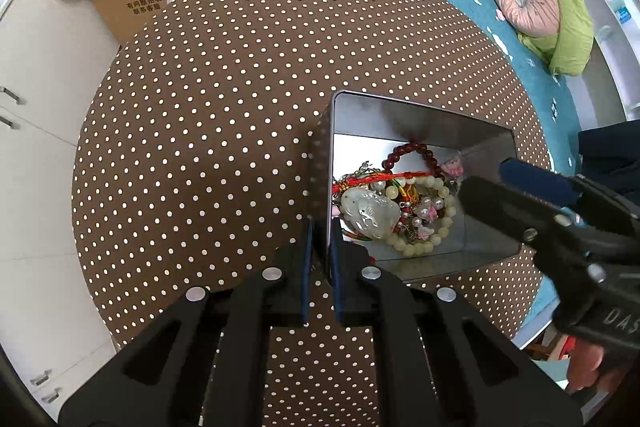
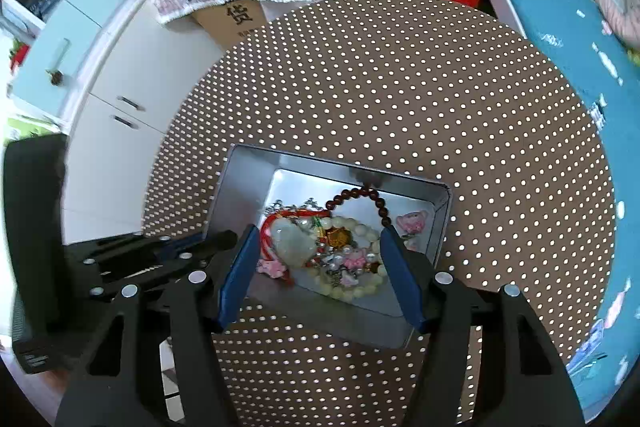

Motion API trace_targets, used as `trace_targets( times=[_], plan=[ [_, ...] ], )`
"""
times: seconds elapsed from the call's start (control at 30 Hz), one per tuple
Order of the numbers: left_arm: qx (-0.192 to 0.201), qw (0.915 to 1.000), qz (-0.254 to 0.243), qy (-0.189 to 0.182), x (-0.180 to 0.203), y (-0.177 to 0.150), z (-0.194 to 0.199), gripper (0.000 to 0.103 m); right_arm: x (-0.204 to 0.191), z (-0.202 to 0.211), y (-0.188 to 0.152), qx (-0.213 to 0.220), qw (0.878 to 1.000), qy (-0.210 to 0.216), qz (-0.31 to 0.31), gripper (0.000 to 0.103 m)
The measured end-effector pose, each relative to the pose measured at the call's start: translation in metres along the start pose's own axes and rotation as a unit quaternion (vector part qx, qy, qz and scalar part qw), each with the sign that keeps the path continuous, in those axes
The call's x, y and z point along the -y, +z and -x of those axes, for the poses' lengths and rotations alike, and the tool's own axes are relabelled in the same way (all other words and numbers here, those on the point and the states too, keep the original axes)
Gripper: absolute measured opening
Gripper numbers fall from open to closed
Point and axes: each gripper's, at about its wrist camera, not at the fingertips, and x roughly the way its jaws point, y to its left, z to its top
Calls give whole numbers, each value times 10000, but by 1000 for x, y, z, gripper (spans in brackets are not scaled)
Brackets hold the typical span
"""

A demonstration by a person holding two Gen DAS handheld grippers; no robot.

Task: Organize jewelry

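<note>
Jewelry is lying straight below my right gripper, hanging wide open and empty; my left gripper is pinching the tin wall.

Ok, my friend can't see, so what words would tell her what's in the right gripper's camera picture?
The right gripper, its blue fingers open and holding nothing, hangs over a silver tin of tangled jewelry on a brown polka-dot table. Inside lie a pale jade pendant, a dark red bead bracelet, cream beads and pink charms. The left gripper is at the tin's left wall.
</note>
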Motion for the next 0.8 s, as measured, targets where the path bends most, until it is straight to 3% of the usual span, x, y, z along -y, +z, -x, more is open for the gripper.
trace_targets(
  times=[0.23, 0.33, 0.4, 0.47, 0.8],
  plan=[
    [-37, 10000, -30, 26, 1, 1, -1, 9, 11, 9, -4, 66, 9998, -127, -147, 67],
    [-52, 9999, -55, 100, 1, 1, 1, 23, 13, 14, -8, 102, 9996, -150, -207, 70],
    [5, 9999, -90, 142, 1, -1, 7, 44, 15, 16, -12, 142, 9993, -247, -242, 75],
    [98, 9997, -117, 190, 0, -5, 14, 56, 16, 20, -15, 180, 9991, -276, -282, 76],
    [703, 9957, -425, 426, -2, -39, 76, 78, 4, 69, -48, 729, 9944, -562, -516, 87]
  ],
)
